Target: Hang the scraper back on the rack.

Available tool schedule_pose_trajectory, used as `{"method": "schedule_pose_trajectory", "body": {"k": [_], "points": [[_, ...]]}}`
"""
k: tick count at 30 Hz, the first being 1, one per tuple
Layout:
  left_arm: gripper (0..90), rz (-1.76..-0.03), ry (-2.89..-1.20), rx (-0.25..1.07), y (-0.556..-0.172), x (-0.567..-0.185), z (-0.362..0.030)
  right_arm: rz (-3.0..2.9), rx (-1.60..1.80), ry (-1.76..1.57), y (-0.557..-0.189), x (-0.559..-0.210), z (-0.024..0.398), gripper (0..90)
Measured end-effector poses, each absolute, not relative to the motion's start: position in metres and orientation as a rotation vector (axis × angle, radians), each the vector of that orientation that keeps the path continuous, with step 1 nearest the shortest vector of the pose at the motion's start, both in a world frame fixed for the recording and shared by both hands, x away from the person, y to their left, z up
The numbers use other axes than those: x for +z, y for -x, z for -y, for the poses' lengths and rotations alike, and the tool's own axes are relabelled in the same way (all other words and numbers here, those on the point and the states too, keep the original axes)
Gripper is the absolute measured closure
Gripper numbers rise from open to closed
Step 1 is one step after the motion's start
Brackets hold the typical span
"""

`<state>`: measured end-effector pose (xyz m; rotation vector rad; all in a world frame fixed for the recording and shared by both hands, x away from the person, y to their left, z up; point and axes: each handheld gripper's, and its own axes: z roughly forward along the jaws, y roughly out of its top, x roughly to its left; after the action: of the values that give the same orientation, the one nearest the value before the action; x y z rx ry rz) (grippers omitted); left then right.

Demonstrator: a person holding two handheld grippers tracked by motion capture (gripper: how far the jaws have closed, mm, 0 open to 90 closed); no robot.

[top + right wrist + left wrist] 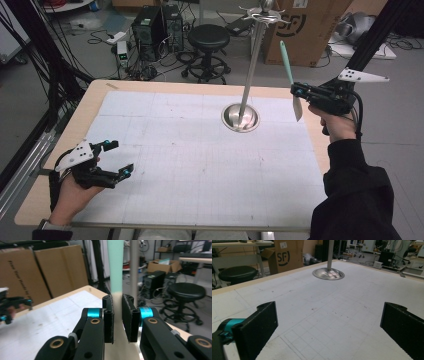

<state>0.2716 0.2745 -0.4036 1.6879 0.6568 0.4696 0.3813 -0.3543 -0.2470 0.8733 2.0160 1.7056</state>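
A spatula (287,64) with a mint-green handle and a cream blade stands nearly upright above the table's right edge. My right gripper (298,91) is shut on it where handle meets blade. In the right gripper view the pads (109,315) press on the cream neck of the spatula (115,270), handle rising out of the top. A metal hook stand (252,65) rises from a round steel base (240,117) left of the spatula. My left gripper (123,156) rests low at the table's front left, open, with nothing between its fingers (262,322).
A white gridded mat (190,150) covers the wooden table (100,87). Behind the table stand a black stool (208,37), computer towers (150,25) and a cardboard box (305,30). Black frame posts (40,50) flank the left side.
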Motion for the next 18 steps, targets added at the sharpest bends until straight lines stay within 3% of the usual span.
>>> {"method": "schedule_pose_trajectory", "body": {"k": [18], "points": [[1.8, -0.684, -1.689, 0.479, -0.266, -0.407, -0.284, -1.904, 1.735, -0.891, -0.407, -0.235, 0.369, 81.0]]}}
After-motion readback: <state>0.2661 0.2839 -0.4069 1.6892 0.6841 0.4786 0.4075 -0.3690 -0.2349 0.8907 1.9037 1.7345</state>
